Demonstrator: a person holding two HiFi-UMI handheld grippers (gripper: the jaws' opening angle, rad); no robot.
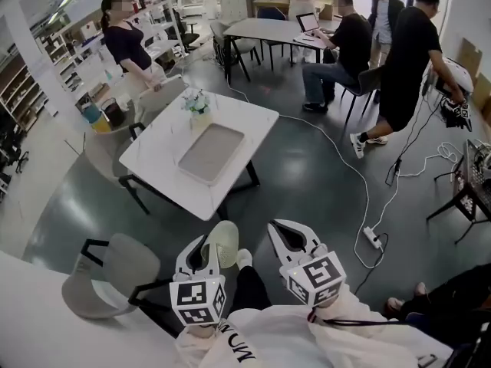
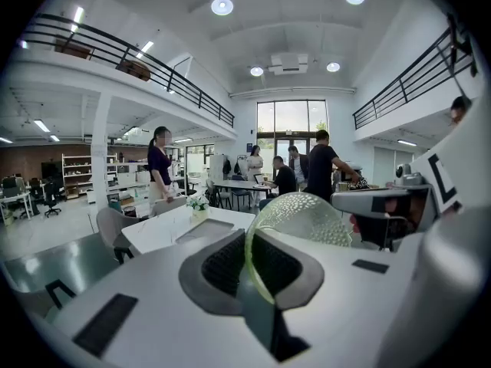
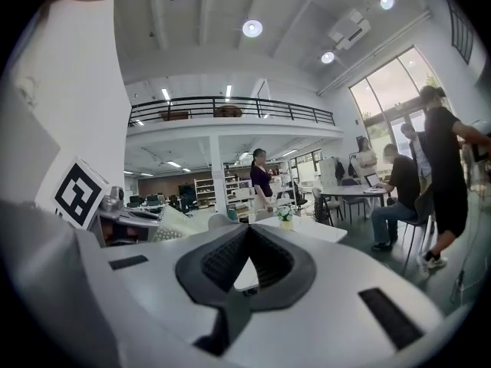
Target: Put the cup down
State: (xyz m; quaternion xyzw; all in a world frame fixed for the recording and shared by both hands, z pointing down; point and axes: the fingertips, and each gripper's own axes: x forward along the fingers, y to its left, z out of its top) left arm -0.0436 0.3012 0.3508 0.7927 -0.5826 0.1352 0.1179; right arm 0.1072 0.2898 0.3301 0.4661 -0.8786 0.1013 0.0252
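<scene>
An open office with a grey floor and a mezzanine rail runs up the frame. Lowest in the head view, the left tongs (image 1: 205,250) are clenched on the wall of a pale green cup (image 1: 224,242). The left gripper view shows the rim pinched between the jaws, with the dotted body bulging to the right. The right tongs (image 1: 295,236), at lower centre, are closed tip to tip on nothing.

The cup hangs in the air over the floor, so this looks like the carrying step, with the set-down not yet begun. The next move seems to call for closing on the white counter (image 1: 157,146) at centre left, lowering the cup onto a bare patch and loosening the grip.

A grey chair (image 1: 107,276) sits at lower left, beside the approach. The counter's near corner points down the frame. Its middle is taken by a grey tray (image 1: 211,153) and its far edge by a small flower pot (image 1: 197,102). A white cable (image 1: 360,198) trails over the floor at right. People stand and sit at the top, well apart.
</scene>
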